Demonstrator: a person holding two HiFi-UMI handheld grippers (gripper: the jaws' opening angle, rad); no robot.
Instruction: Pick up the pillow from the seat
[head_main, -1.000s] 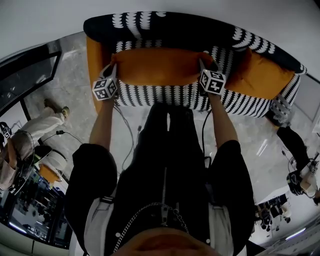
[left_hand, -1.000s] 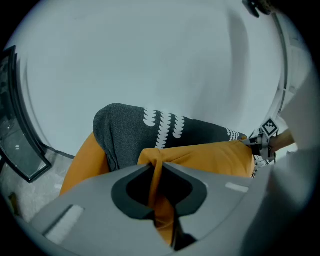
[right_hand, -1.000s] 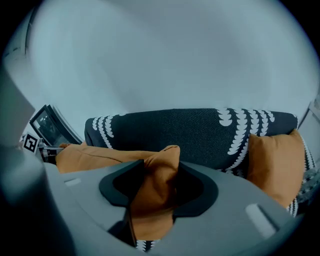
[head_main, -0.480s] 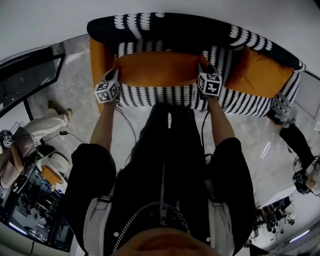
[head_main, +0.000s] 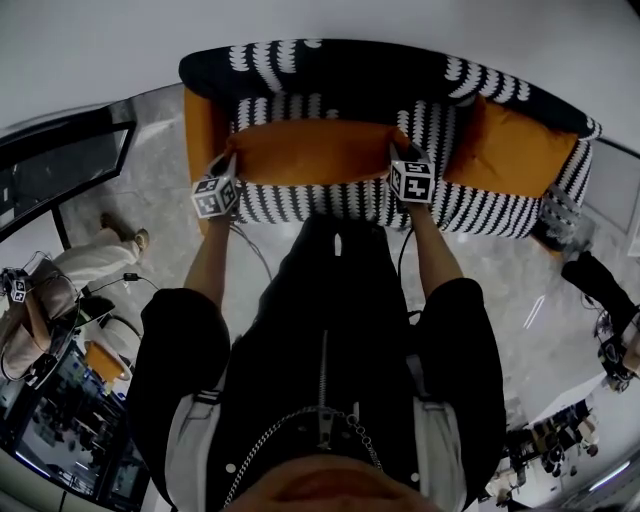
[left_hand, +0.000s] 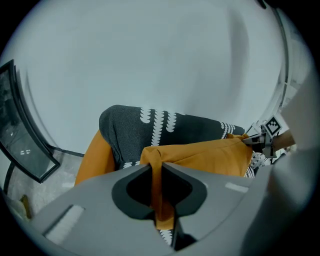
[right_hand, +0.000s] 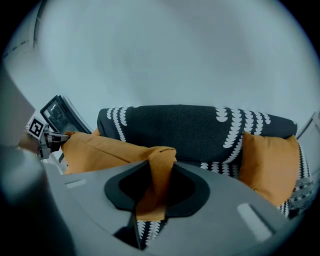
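Two corners of the orange pillow (head_main: 310, 150) are in my grip, one at each end, so I judge the grasp made and the lift off the seat just under way.

My left gripper (head_main: 228, 162) is nearly closed, and the left gripper view shows the pillow's left corner pinched tight between its jaws (left_hand: 161, 200). The pillow (left_hand: 200, 157) stretches from there across to my other hand, over the black-and-white patterned sofa (head_main: 330, 205) and in front of its backrest. I cannot tell whether its underside is clear of the seat.

My right gripper (head_main: 398, 152) has a fold of the right corner between its jaws (right_hand: 150, 200). These stand a little wider than the left ones because the cloth is bunched thicker there. Further right, a second orange pillow (head_main: 510, 150) leans in the sofa's corner, well apart from mine.

Next, I think both hands must rise together and come back toward me at the same pace. That keeps the pillow level and neither corner slips out.

Compared with a second ago, the right jaws have just been closing on that fold, while the left ones are as tight as they were. More of the patterned backrest shows above the pillow, so it seems to have come toward me. My two grippers also sit slightly closer together.
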